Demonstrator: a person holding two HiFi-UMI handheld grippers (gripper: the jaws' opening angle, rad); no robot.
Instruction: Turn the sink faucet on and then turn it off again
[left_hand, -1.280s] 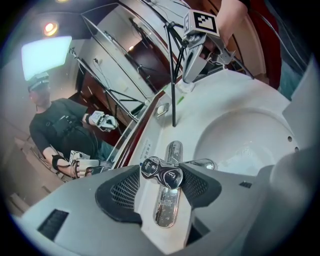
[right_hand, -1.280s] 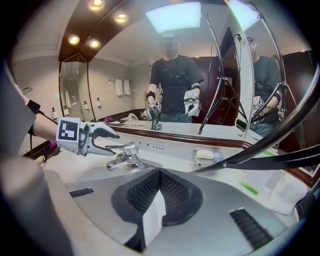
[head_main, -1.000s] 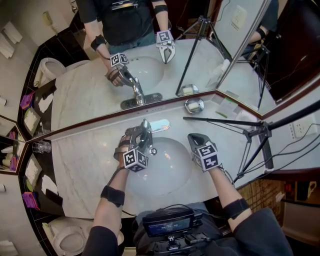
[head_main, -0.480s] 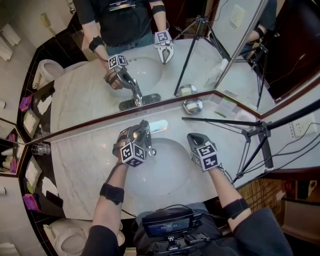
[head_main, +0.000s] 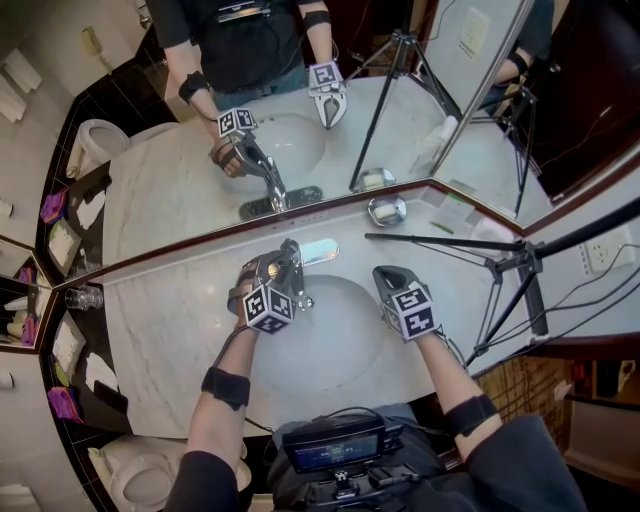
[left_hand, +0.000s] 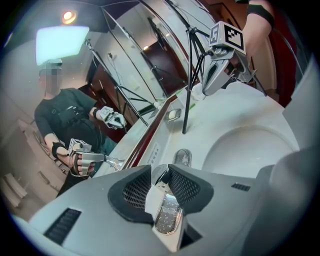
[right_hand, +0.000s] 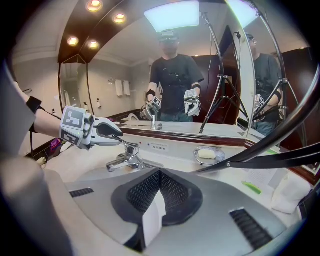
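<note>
Our left hand-held gripper (left_hand: 161, 175), jaws just closing, clamps the lever (left_hand: 167, 212) to work it; our right hand-held gripper (head_main: 386, 275), empty and pinched together, waits beside the sink (head_main: 330, 345).

The left tool (head_main: 273, 266) sits just left of centre in the head view, pointing up the frame and slanting downward. The left forearm (head_main: 215, 425) runs off to the lower left. Its jaws have just been closing, and their pads (left_hand: 186, 186) press on the faucet lever (left_hand: 167, 212) lying between them. The right tool (head_main: 386, 274), right of centre, slants down likewise with its jaws together on nothing. The right forearm (head_main: 458, 385) trails to the lower right.
</note>
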